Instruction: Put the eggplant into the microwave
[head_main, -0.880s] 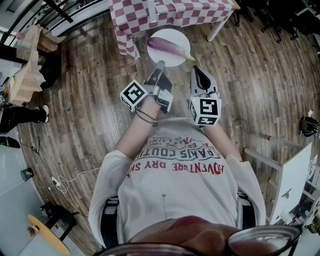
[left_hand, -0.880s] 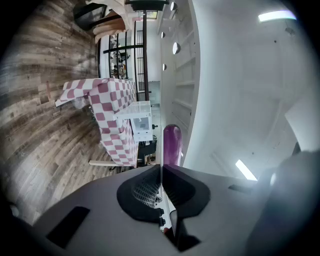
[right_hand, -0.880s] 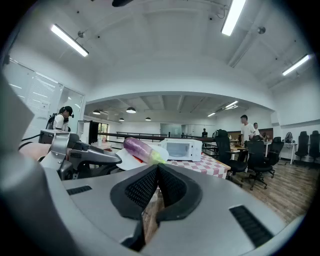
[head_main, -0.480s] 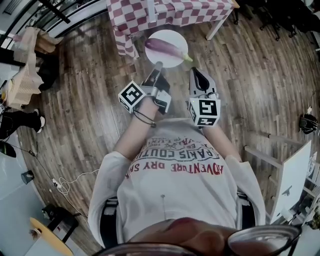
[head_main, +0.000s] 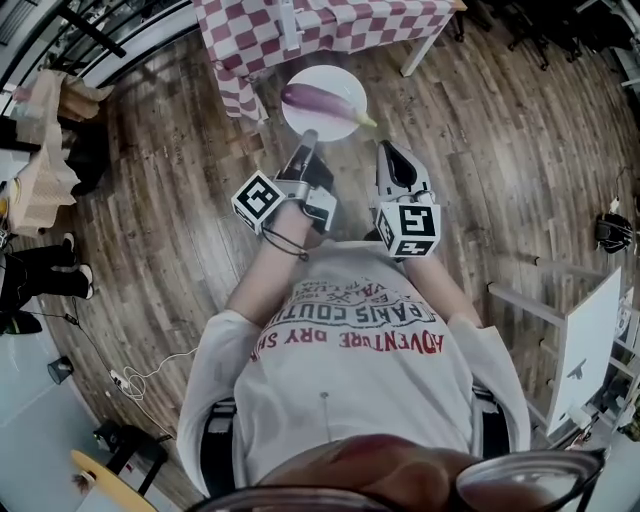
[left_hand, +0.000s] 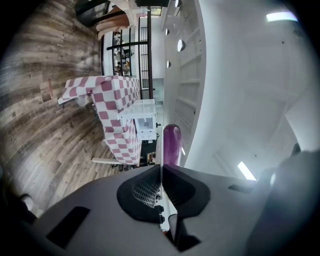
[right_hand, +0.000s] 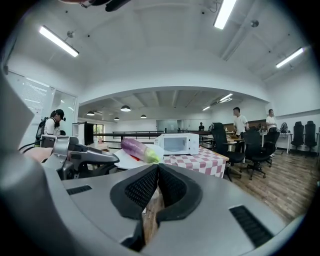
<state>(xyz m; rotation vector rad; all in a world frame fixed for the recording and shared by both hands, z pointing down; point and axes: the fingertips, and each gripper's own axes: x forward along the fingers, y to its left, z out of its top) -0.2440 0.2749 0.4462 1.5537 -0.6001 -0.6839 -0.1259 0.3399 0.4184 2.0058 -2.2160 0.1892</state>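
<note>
Plate (head_main: 325, 80) with eggplant (head_main: 320, 101) now rides nearer the table (head_main: 330, 25) and microwave (right_hand: 176, 143), rim pinched in left claw (head_main: 308, 138); right claw (head_main: 388, 150) closed, empty.

The floor (head_main: 150, 220) is grainy, matt wood planking, and the tablecloth (head_main: 340, 25) is checked cloth. The eggplant (head_main: 318, 99) has smooth, glossy skin; the white plate (head_main: 325, 78) looks smooth too. The right gripper (right_hand: 157, 167) is matt grey plastic with black ribbed pads (right_hand: 140, 187).
</note>
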